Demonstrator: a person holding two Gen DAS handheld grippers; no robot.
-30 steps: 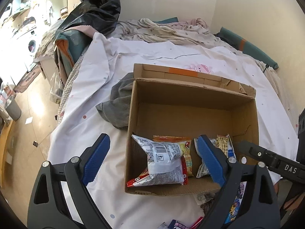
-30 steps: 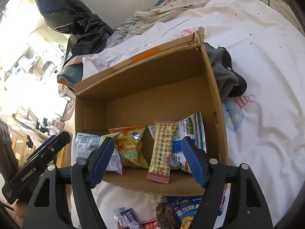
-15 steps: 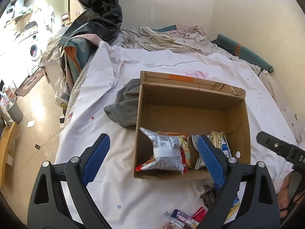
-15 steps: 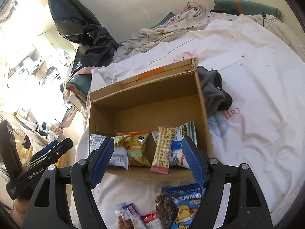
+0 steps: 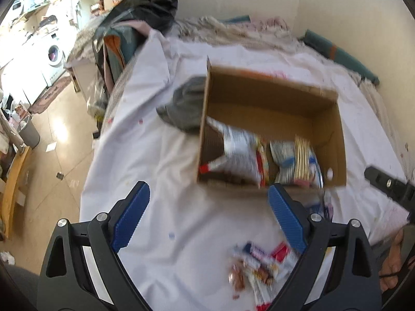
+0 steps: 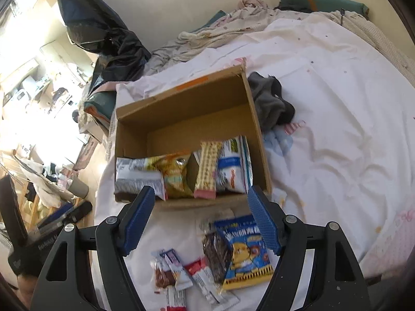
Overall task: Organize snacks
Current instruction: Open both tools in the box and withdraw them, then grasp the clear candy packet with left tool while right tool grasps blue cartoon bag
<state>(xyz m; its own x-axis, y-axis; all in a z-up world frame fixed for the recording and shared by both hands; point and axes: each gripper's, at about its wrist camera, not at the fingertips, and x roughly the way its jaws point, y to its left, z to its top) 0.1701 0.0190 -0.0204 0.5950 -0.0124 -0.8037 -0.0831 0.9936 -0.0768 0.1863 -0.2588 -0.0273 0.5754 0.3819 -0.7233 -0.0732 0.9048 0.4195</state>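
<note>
A cardboard box (image 6: 181, 98) (image 5: 272, 96) stands open on the white sheet, with several snack packets leaning against its near wall: a silver packet (image 6: 137, 175) (image 5: 238, 150), an orange one (image 6: 175, 173), a checked bar (image 6: 207, 168) and a blue-white packet (image 6: 234, 165). Loose snacks lie in front of the box: a blue cartoon bag (image 6: 246, 251), a dark packet (image 6: 215, 251) and small bars (image 6: 176, 264) (image 5: 259, 267). My right gripper (image 6: 201, 204) hangs above them, its jaws opening with nothing between them. My left gripper (image 5: 207, 202) stands open and empty over the sheet.
A grey garment (image 6: 269, 103) (image 5: 184, 108) lies against the box's far side. Crumpled bedding (image 6: 233, 23) and a black plastic bag (image 6: 103, 31) sit at the back. The bed's edge drops to the floor (image 5: 59, 140) on the left. A hand (image 5: 394, 261) shows at the left wrist view's right edge.
Both grippers have drawn back from the box, so it looks smaller and farther. The loose snacks in front of it have come into view. The right jaws stand slightly wider.
</note>
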